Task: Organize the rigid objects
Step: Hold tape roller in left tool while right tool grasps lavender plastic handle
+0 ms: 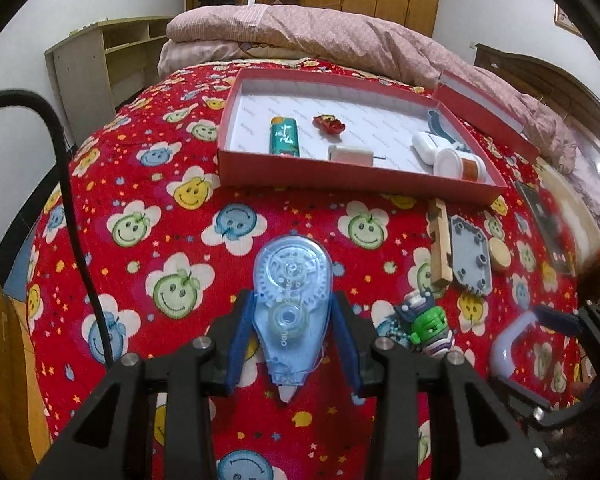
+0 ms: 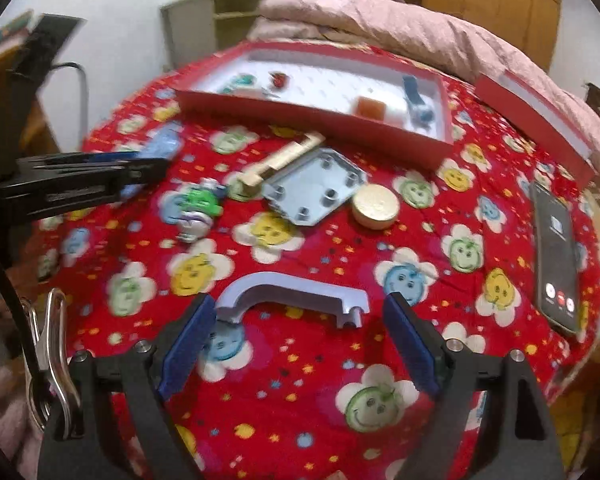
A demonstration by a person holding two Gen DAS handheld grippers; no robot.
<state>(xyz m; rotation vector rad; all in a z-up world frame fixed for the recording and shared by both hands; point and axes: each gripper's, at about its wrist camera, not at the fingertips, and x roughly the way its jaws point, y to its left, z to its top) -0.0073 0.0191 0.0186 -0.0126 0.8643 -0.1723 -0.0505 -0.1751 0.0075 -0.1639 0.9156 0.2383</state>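
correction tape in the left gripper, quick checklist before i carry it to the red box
1. Left gripper shut on the correction tape: ok.
2. Tape clear of the bedspread: cannot tell.
3. Free floor in the red box, between the lighter and the white charger: ok.
4. Path to the box free of loose items: ok.
5. Right gripper open around the lilac handle, not gripping: ok.
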